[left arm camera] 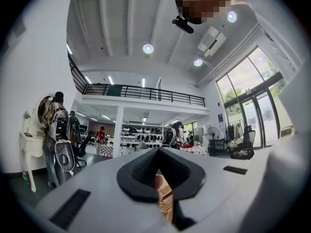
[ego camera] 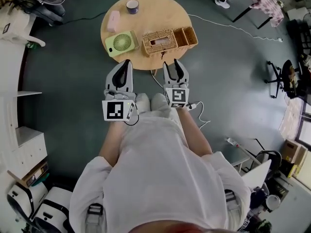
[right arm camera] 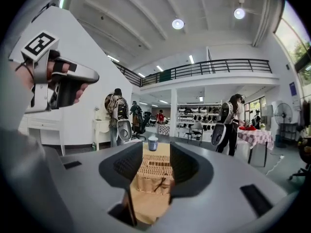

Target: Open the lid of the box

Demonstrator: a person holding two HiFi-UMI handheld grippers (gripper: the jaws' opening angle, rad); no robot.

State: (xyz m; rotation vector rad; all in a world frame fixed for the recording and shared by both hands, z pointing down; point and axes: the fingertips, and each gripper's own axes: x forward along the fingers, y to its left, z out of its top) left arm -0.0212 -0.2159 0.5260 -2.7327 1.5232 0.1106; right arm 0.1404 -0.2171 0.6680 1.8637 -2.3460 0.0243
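A lidded wicker box stands near the front edge of a round wooden table, its lid down. Both grippers hover just short of the table's near edge, touching nothing. My right gripper is open, and the box shows through the gap between its jaws in the right gripper view. My left gripper points at the table left of the box with its tips together. In the left gripper view only a strip of wicker shows below those closed tips.
On the table are a green fan left of the box, a pink item, a cup at the back and open wicker compartments on the right. A white cable crosses the floor; an office chair stands far right.
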